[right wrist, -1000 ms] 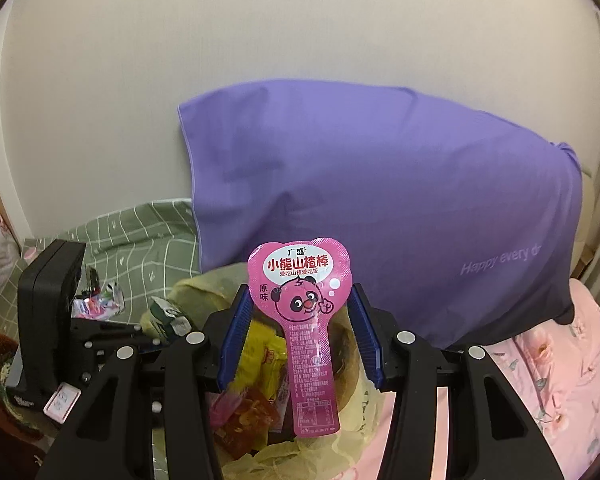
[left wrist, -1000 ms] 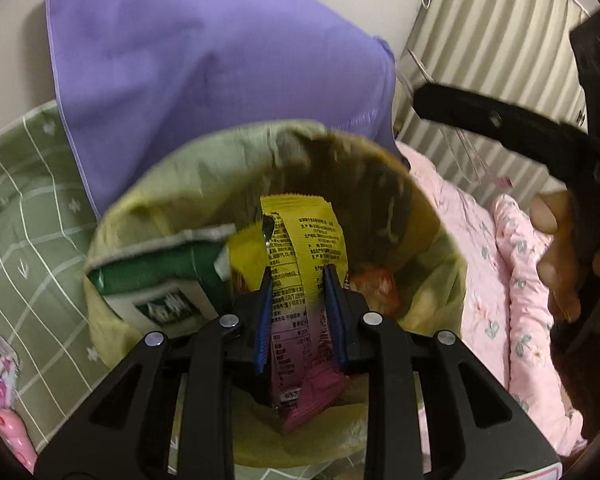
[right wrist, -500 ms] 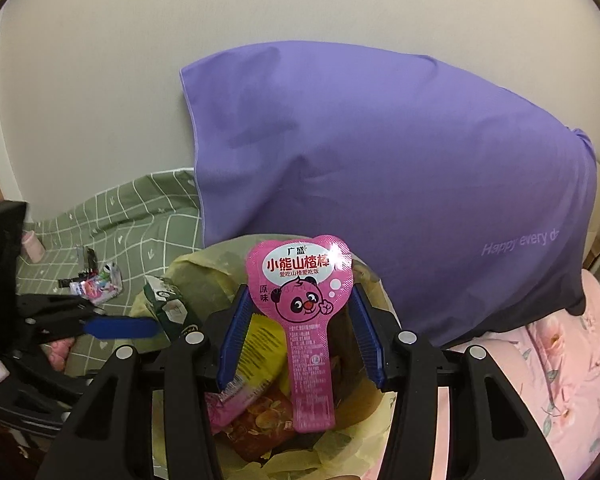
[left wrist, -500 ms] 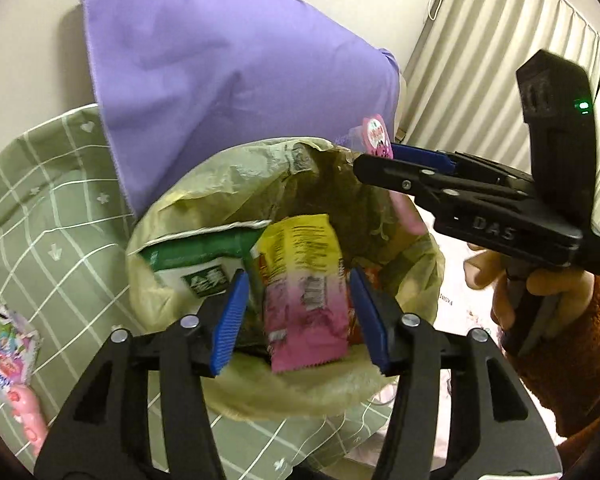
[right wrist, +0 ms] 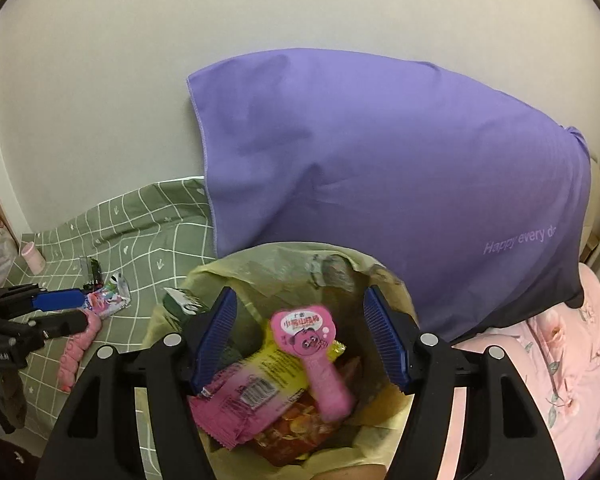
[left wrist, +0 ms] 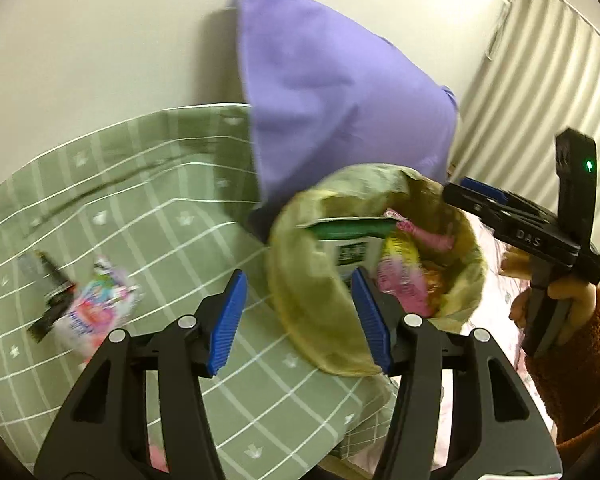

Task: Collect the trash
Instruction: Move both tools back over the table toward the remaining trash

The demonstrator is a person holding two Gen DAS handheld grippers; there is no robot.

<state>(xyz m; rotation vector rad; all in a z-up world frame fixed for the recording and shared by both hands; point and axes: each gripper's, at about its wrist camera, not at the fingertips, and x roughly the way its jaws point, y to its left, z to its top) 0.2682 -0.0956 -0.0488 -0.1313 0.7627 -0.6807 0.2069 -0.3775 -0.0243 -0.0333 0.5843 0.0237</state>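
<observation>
In the left wrist view, the left gripper [left wrist: 298,316] has its blue pads spread with nothing between them, over the green checked sheet [left wrist: 152,216] beside the near rim of the yellow bag [left wrist: 316,320]; its jaws have lately been opening. The bag stands open in front of the purple pillow [left wrist: 332,100], and a green-and-white packet [left wrist: 348,240] and a yellow-pink wrapper [left wrist: 400,276] show inside it. Left on the sheet lie a colourful wrapper [left wrist: 96,308] and a dark packet [left wrist: 46,296], touching. At right a hand [left wrist: 560,304] in a brown sleeve holds the right gripper [left wrist: 476,196] over the bag's far rim. In the right wrist view, the right gripper [right wrist: 300,340] hangs over the bag's [right wrist: 260,264] mouth, its jaws just opened wide and empty. The pink bear wrapper [right wrist: 312,348] is loose below them, lying on the yellow-pink wrapper [right wrist: 256,388] and an orange packet [right wrist: 296,432] inside the bag. At left the left gripper [right wrist: 60,312] reaches over the sheet [right wrist: 140,216] near the colourful wrapper [right wrist: 108,300].
</observation>
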